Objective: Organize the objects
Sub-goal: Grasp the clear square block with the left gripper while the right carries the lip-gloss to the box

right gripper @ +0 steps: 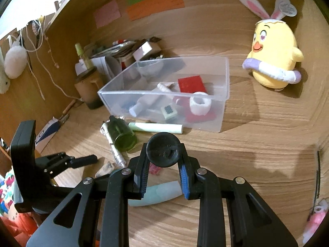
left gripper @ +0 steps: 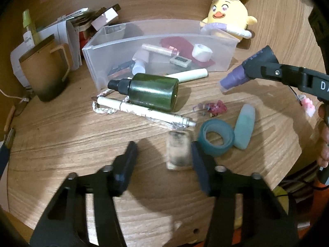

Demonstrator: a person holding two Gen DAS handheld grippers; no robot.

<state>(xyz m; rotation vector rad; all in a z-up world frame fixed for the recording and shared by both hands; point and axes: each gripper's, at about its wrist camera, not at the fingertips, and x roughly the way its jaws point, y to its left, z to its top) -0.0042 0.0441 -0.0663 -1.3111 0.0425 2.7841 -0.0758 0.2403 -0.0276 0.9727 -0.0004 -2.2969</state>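
Clear plastic bin (left gripper: 216, 65) sits toward the table's back edge and already holds small items, so it's likely the drop spot. Right gripper (right gripper: 163, 154) is clamped on a purple bottle (left gripper: 234, 78), black cap end toward its camera, lifted clear of the table (left gripper: 61, 135). Left gripper (left gripper: 163, 150) has jaws apart around a small clear block (left gripper: 178, 150), pads not yet pressing. Only "DA" is legible, on the right gripper's body.

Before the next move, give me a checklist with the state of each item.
1. Right gripper clamped on the purple bottle: ok.
2. Clear bin has room for it: ok.
3. Path from bottle to bin unblocked: ok.
4. Left gripper around the small clear block: ok.
5. Left pads pressing the block: not ok; there is a gap on one side.
6. Bottle cap tight: cannot tell.
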